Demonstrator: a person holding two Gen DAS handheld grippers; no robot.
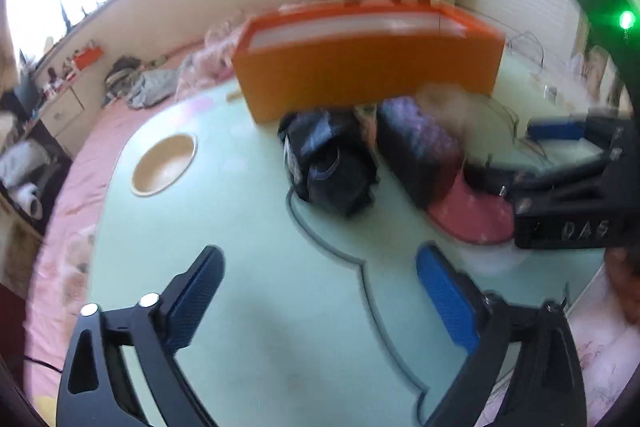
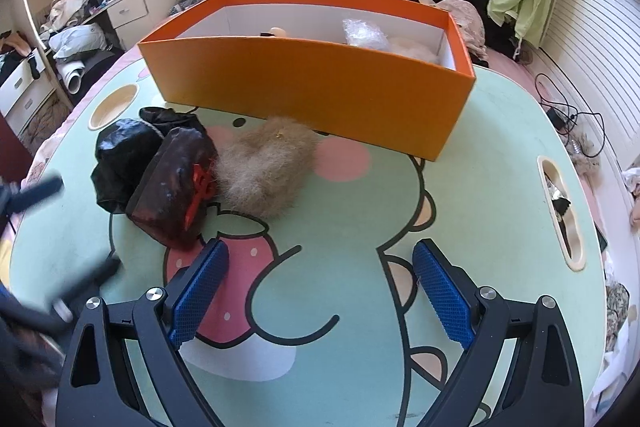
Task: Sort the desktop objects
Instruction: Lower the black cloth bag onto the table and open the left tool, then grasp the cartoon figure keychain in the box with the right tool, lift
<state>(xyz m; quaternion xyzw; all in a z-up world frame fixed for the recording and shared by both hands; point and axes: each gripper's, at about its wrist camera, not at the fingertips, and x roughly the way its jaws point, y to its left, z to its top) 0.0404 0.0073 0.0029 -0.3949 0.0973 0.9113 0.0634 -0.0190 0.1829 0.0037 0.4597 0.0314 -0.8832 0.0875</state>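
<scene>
A pale green desk (image 2: pixel 500 131) printed with a cartoon dinosaur carries an open orange box (image 2: pixel 312 83), which stands at its far side. Inside the box, against its white lining, lie a crinkled clear plastic bag (image 2: pixel 362 31) and some pale soft items that are too hidden to name.

Just in front of the box, touching its near wall, sits a tan furry clump (image 2: pixel 266 163). On the clump's left side, pressed against it, lies a dark reddish pouch (image 2: pixel 172 183) with a red hair claw clip (image 2: pixel 198 187) on it. A black crumpled bag (image 2: pixel 120 155) rests against the pouch, further left of the box's near corner. A round recess (image 2: pixel 114 105) is set into the desk near the box's left corner, and a long slot (image 2: pixel 560 207) lies well to the box's right.

The right gripper (image 2: pixel 320 291) hovers over the desk in front of the box, its blue-padded fingers spread wide with nothing between them. The left gripper (image 1: pixel 320 299), seen in a blurred view, is also in front of the box, its fingers spread fully apart and empty.
</scene>
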